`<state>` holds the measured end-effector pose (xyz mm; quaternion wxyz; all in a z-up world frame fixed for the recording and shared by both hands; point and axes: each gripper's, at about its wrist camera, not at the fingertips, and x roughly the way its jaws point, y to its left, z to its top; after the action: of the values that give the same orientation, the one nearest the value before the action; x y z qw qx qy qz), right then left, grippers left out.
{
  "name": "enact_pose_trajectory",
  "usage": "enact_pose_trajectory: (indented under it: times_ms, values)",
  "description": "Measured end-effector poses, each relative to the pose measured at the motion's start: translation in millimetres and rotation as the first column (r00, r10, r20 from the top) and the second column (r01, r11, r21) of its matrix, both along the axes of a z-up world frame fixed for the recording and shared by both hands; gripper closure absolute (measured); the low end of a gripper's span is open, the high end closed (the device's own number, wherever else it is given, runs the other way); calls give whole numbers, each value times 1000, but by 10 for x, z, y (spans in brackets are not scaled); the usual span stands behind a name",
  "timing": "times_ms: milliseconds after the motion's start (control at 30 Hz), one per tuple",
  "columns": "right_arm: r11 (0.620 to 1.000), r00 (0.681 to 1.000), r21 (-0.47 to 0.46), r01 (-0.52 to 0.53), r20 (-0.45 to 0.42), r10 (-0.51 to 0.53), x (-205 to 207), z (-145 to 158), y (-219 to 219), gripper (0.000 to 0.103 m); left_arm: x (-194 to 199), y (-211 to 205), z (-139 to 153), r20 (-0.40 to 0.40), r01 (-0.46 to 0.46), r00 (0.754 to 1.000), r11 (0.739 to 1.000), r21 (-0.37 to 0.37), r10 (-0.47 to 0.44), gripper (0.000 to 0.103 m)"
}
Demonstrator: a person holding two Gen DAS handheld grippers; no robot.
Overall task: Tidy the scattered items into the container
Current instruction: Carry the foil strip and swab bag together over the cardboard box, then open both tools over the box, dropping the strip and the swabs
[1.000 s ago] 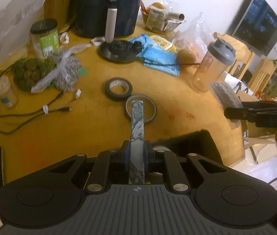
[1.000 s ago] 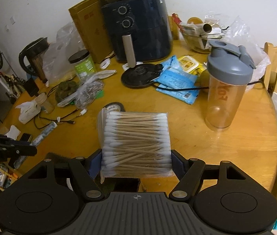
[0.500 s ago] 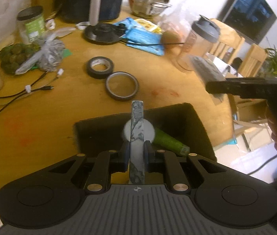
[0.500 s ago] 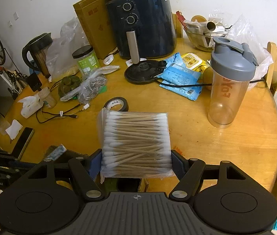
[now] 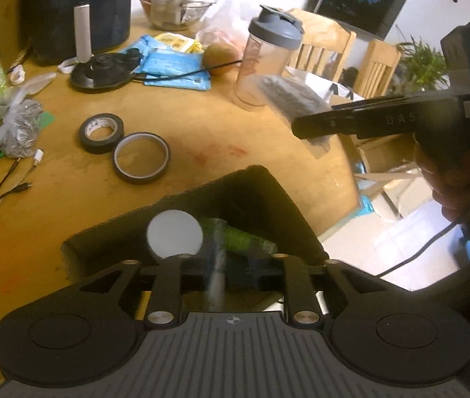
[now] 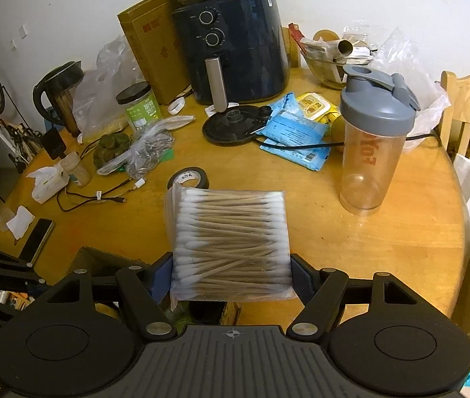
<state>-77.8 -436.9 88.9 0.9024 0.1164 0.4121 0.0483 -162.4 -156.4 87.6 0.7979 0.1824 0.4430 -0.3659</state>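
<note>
In the left wrist view, our left hand-held gripper (image 5: 216, 265) sits low in the centre with its fingers spread apart; a blurred pale strip (image 5: 216, 282) shows between them, and we cannot tell whether it is touching either finger. Just beyond, the dark container (image 5: 268, 195) fills the lower middle, holding a white round lid (image 5: 174, 234) and a green tube (image 5: 245, 239). Above and left of it on the tabletop (image 5: 201, 132) lie a black tape roll (image 5: 101, 132) and a thinner tape ring (image 5: 141, 158), touching each other. At the right edge, our right hand-held gripper (image 5: 311, 126) appears side-on, held by a hand (image 5: 464, 179), with a blurred packet in it.

In the right wrist view, the right hand-held gripper (image 6: 231, 280) is clamped on a clear pack of cotton swabs (image 6: 231, 242), in the lower centre of the frame above the tabletop (image 6: 301, 219). The container's corner (image 6: 92, 258) shows at lower left. A shaker bottle (image 6: 372, 146) stands to the right, and the black tape roll (image 6: 188, 177) peeks out just above the pack.
</note>
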Motion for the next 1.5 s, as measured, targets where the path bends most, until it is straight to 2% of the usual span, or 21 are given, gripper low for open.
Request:
enact_pose_trajectory:
  times_ms: [67,133,367,567,767,1033,1100,1133,1167,1367,1433,1467,1500]
  values:
    - [1000,1000,2,-3,-2,3,-8,-9,11,29,2,14,11,7,-24,1000,1000,4,24,55]
    - [1000,1000,5,-9,-6,9,-15,-21,30,29,21,42,31,16,-63,998,998,9,63,51]
    - [998,998,16,-62,-18,62,-49,-57,172,29,130,254,149,51,-185,982,983,14,184,50]
    - [986,985,21,-167,-41,167,-80,-108,353,29,216,449,266,85,-266,961,964,12,264,50]
    - [948,946,-21,-318,-70,315,-90,-175,619,29,237,555,320,101,-323,942,946,17,320,50]
    - [873,877,-96,-479,-103,470,-98,-240,830,29,218,676,348,111,-396,914,918,27,391,48]
    - [851,858,-116,-512,-108,502,-99,-242,863,29,206,713,357,112,-411,907,911,27,406,41]
    - [840,849,-126,-528,-111,517,-100,-246,876,29,196,731,363,118,-421,902,907,25,415,29]
    - [831,841,-132,-540,-114,528,-104,-249,885,29,182,746,374,129,-430,897,903,21,424,26]
    - [774,791,-162,-612,-135,597,-94,-273,925,29,152,808,388,136,-456,883,890,28,448,25]
    - [761,775,-155,-630,-177,606,-56,-338,951,28,143,822,384,132,-463,880,886,30,455,25]
    - [758,773,-159,-633,-194,604,-40,-377,965,26,141,829,376,129,-465,879,885,30,458,24]
    - [759,775,-166,-630,-206,598,-31,-412,976,17,139,835,368,126,-468,878,883,30,461,24]
